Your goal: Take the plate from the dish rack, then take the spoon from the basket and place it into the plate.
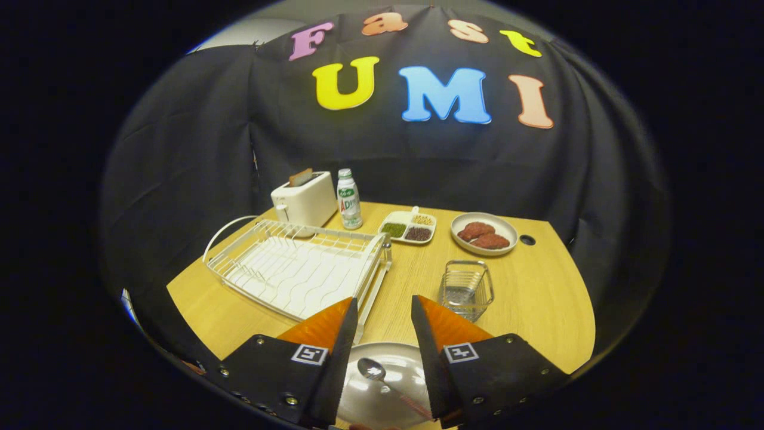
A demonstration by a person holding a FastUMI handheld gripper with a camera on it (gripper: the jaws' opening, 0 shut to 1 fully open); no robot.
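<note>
Gripper view, jaws wide open, gripper [384,310] above spoon [382,377] on plate [382,364]

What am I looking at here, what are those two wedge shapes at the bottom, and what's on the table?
The camera rides on a hand-held two-finger gripper; the wedges are its fingers, apart and gripping nothing. Between them, close below, lies a spoon in a plate. Beyond the fingers on the wooden table sit an empty wire dish rack, an empty basket, a toaster, a bottle, a divided dish of foods and a plate of meat patties.
</note>
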